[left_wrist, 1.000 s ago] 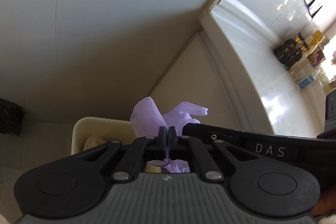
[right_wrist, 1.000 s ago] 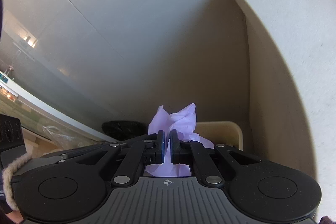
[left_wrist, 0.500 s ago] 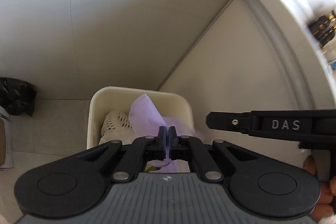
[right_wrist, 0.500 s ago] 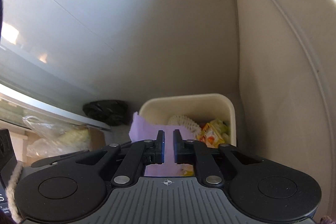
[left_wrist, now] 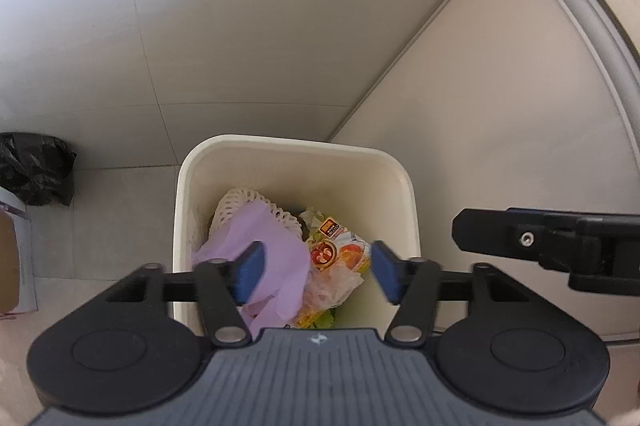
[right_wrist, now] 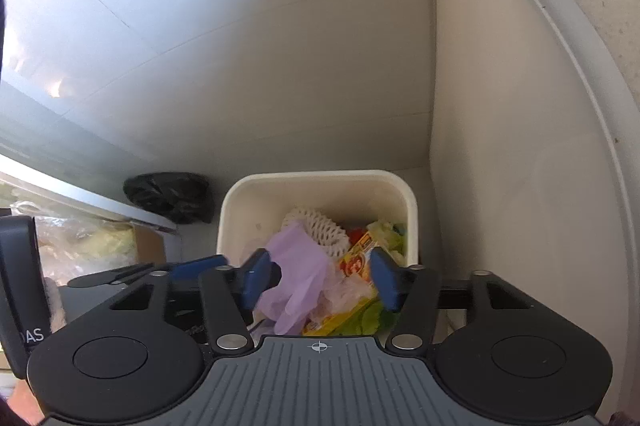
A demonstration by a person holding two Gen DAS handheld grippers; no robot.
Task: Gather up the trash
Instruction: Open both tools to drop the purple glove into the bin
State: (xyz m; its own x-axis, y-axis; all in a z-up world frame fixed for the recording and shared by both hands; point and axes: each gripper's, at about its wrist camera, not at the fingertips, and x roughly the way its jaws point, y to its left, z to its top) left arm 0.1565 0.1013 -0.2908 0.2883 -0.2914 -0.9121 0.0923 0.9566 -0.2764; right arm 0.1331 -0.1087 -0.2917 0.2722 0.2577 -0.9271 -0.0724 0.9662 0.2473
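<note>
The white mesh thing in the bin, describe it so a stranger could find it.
Look in the cream bin in the wall corner. The foam fruit net lies toward its back left, partly under the purple glove. It alone is white with open lattice holes.

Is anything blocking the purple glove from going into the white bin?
No. The purple glove already lies inside the white bin, on the other rubbish. Both grippers' jaws have just been opening, and neither pinches it.
</note>
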